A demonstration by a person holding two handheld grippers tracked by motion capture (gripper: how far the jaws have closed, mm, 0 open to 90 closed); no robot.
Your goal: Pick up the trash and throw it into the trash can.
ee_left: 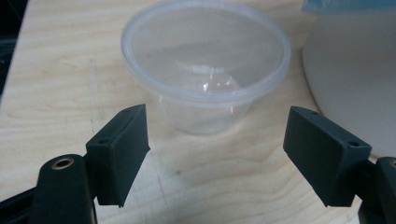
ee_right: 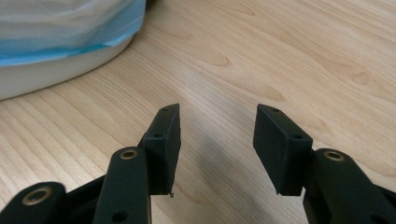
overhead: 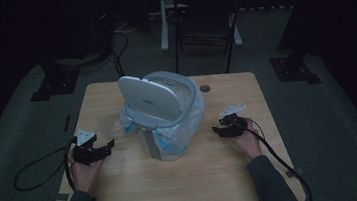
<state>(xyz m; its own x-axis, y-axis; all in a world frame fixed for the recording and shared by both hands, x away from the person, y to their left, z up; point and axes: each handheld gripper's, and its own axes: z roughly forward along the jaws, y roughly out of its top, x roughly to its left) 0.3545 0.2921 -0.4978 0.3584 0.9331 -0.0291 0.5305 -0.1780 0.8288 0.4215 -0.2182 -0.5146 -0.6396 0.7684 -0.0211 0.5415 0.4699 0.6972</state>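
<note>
The table (ee_left: 56,93) is pale wood with a visible grain, smooth and matt. The bowl (ee_left: 205,60) is clear, glossy plastic — thin and see-through. The bin (overhead: 167,106) looks like smooth grey-white plastic, lined with a thin crinkled bag (overhead: 189,124) — translucent film, blue-edged. The gripper pads (ee_left: 123,154) are matt black.

I see both of my tools, left (ee_left: 217,154) and right (ee_right: 217,149), in matte black. The bowl (ee_left: 205,70) is clear, colourless plastic. The bin (overhead: 167,111) is pale grey-white, its liner (ee_right: 60,28) white with a light blue band. The surface (ee_right: 289,56) is pale wood with wavy grain.
</note>
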